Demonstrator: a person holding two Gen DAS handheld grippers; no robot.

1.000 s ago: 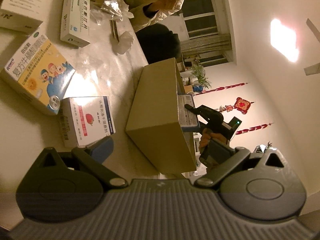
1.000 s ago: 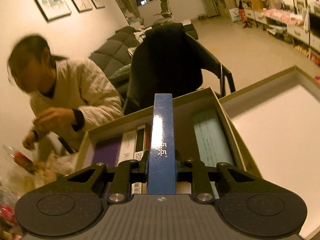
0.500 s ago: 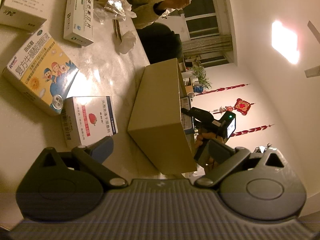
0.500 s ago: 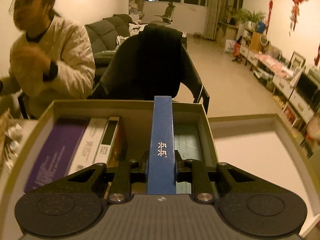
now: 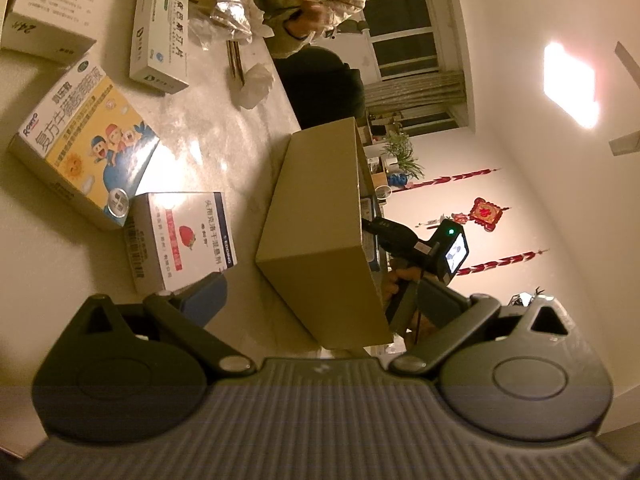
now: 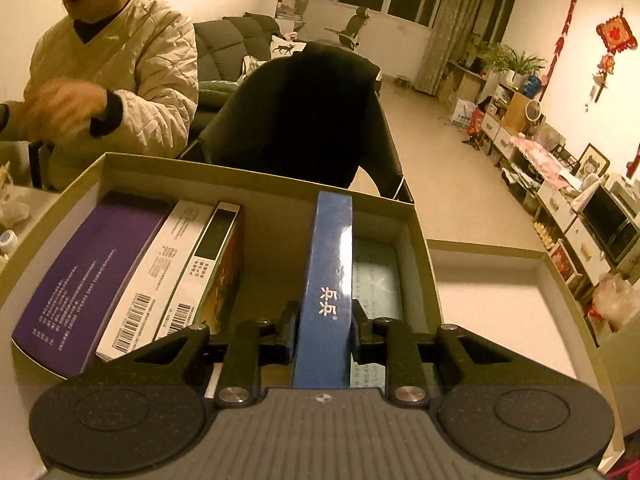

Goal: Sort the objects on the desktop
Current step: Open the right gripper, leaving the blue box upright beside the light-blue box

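Two grippers are in our hands. Our right gripper (image 6: 323,334) has a thin blue box (image 6: 330,280) standing on its edge between its jaws. The jaws are starting to open, but the pads still sit right against both sides of the blue box. The blue box is down inside the brown carton (image 6: 420,240), near its right wall. Just beside it, on the right, we see a pale green box (image 6: 376,276) in the carton. On the left side of the carton stand a purple box (image 6: 84,276), a white box (image 6: 160,268) and a dark box (image 6: 224,276), side by side. A gap lies between them and the blue box.

Our left gripper (image 5: 320,300) is open wide and holds nothing. It points at the outside of the carton (image 5: 316,220). On the table (image 5: 224,136) to the left lie a red and white box (image 5: 184,236), a yellow and blue box (image 5: 88,148) and a green and white box (image 5: 162,32).
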